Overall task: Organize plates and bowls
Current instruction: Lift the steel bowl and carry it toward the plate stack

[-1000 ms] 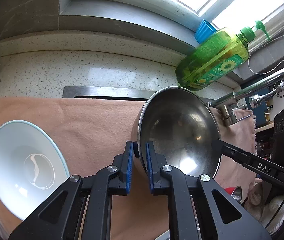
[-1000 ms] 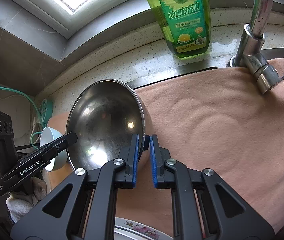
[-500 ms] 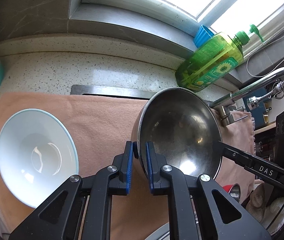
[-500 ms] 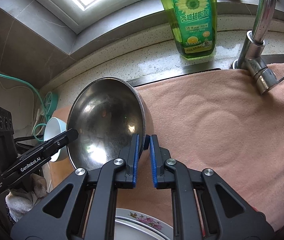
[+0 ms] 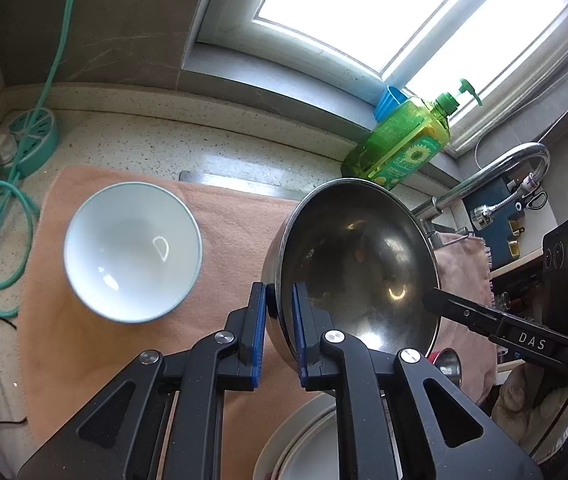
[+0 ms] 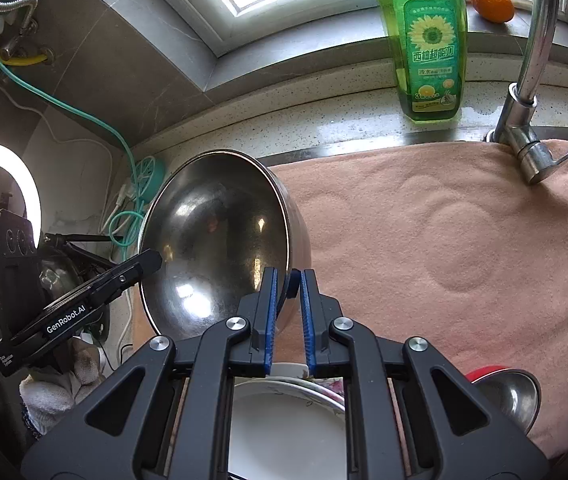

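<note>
A large steel bowl (image 5: pixel 358 264) hangs tilted above the pink towel (image 5: pixel 84 340), held by both grippers. My left gripper (image 5: pixel 279 304) is shut on its left rim. My right gripper (image 6: pixel 287 290) is shut on the opposite rim of the steel bowl (image 6: pixel 212 248). A white bowl with a pale blue rim (image 5: pixel 132 250) stands on the towel to the left. A white plate (image 6: pixel 284 420) with a flowered rim lies under the grippers and also shows in the left wrist view (image 5: pixel 304 448). A small steel bowl (image 6: pixel 510 398) sits at the lower right.
A green dish soap bottle (image 6: pixel 430 40) stands on the counter by the window sill. The steel faucet (image 6: pixel 530 80) rises at the right. A teal power strip and cable (image 5: pixel 28 136) lie at the far left. An orange (image 6: pixel 492 2) rests on the sill.
Both grippers have risen with the steel bowl; the counter, white bowl and plate now look farther away and more of the window shows.
</note>
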